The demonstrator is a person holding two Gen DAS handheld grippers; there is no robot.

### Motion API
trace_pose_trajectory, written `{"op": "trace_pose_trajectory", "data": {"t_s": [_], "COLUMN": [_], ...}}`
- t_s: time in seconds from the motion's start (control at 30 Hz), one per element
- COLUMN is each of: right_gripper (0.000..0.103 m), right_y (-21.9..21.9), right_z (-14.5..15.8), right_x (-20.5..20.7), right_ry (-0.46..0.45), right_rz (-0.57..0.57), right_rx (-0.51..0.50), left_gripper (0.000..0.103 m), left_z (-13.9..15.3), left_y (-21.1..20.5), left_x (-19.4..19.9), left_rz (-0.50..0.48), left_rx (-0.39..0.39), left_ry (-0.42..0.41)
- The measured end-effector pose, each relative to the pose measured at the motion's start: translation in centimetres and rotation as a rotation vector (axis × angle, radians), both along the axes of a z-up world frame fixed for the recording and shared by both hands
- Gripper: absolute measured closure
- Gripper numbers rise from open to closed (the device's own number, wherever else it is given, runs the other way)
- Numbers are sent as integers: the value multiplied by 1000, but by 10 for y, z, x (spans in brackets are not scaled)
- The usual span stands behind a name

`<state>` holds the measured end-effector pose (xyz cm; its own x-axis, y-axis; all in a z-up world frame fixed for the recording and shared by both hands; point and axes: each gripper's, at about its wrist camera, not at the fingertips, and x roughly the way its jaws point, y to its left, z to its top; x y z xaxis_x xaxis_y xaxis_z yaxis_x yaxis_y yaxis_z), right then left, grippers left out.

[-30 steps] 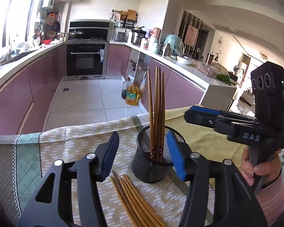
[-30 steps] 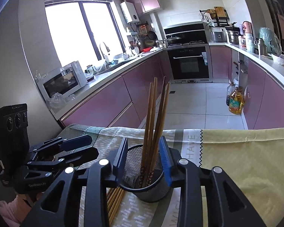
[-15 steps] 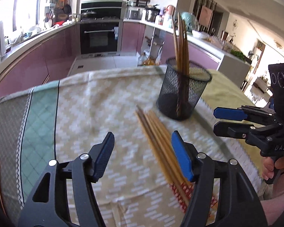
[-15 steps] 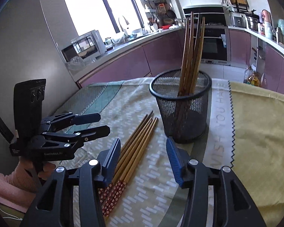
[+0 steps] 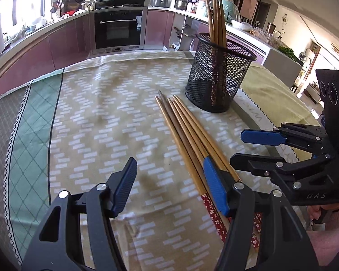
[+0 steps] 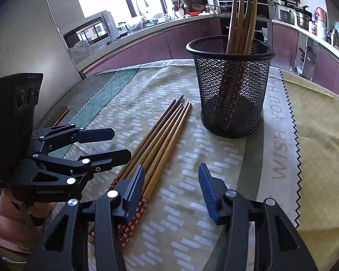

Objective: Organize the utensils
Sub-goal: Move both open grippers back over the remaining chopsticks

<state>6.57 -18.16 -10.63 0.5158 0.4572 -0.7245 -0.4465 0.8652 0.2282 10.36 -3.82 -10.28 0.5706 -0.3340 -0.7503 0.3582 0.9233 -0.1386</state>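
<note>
Tablecloth [image 5: 97,117] covers my worktop, green-checked at the far left and pale with a dashed pattern through the middle; I note nothing lying on that left portion. My left hand-held gripper [image 5: 169,180] hangs low over the cloth, its jaws spread apart and holding nothing. Its right blue pad [image 5: 214,189] sits over the loose chopsticks, but I cannot tell whether it touches them.

Moving right, the loose chopsticks [image 5: 187,140] lie flat on the cloth in a tight bundle. I count about five, though the overlap makes that uncertain. Their tapered tips point toward the mesh cup and their red floral ends lie nearest me. In the right wrist view the same bundle [image 6: 160,140] lies between the two tools.

Further right, the mesh cup [image 5: 217,79] stands upright on the cloth, just beyond the bundle's tips. Four chopsticks [image 6: 241,18] stand in it, leaning together.

At the far right, my right hand-held gripper [image 6: 171,194] hovers near the decorated ends with jaws parted and nothing between them; its left pad [image 6: 134,187] overlaps the bundle in view.

Assessment: the job appears roughly half complete. Some chopsticks are stowed; the bundle on the cloth is outstanding. Neither tool has a grip, so I judge the next pick-up not yet begun.
</note>
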Motion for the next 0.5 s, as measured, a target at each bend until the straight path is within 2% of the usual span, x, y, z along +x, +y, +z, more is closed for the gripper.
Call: {"op": "trace_pose_trajectory", "data": {"t_s": [0.5], "right_gripper": [55], "right_y": [10], "right_z": [-7], "right_x": [0], "right_ry": [-7], "right_rz": [-8], "right_rx": [-55], "left_gripper": [45], "left_z": [-6], "left_y": [-6], "left_x": [4], "left_rz": [-2], "left_rx": [30], "left_ry": [12]}}
